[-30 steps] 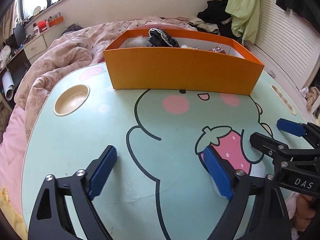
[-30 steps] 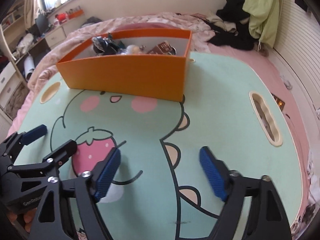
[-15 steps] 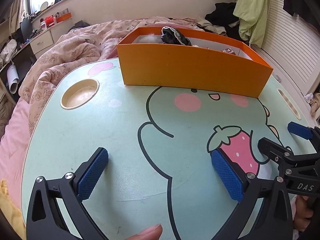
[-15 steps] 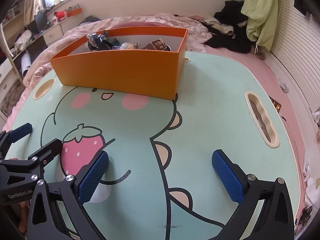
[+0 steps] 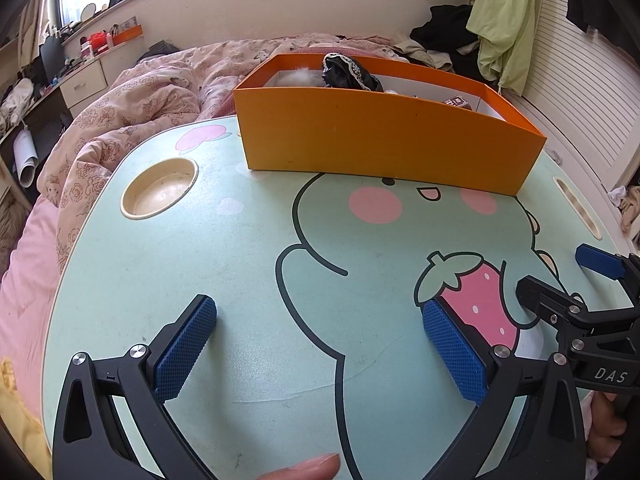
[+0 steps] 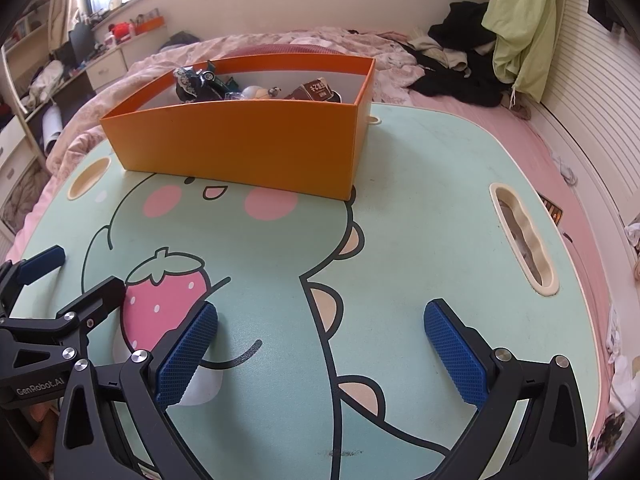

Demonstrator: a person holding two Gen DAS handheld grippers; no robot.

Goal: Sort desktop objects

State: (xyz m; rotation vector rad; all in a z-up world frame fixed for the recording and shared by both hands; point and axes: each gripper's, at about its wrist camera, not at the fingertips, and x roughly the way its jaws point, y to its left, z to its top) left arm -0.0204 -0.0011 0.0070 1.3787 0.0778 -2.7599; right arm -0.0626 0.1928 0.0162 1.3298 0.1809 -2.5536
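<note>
We hold our left gripper (image 5: 320, 344) and our right gripper (image 6: 320, 344) low over the near edge of the surface (image 5: 248, 280), side by side. The fingers of both stand wide apart, and nothing is between them.

The things to sort already lie in the one orange box (image 6: 240, 148), which stands at the far edge of the surface. Inside it we count about four things: one dark lace-trimmed item (image 6: 196, 80), one pale round thing (image 6: 256, 92), one small brown packet (image 6: 316, 90) at the right end, and one white fluffy thing (image 5: 298, 77) at the left end. The pile is crowded, so there may be more that we cannot see. On the bare surface itself we see no loose thing, only the printed cartoon, one round cup hollow (image 5: 160, 190) near the far-left corner and one long slot (image 6: 522, 236) along the right edge.

We judge that the sorting is nearly finished, or finished. What can go wrong from here is small. The two grippers are very close together, so a careless turn may knock one against the other. The box is light card and stands close to the far edge, beside the bed; a push from a gripper may slide it off. A fingertip (image 5: 308, 466) shows at the near edge, near the left fingers, and may be pinched if they close.
</note>
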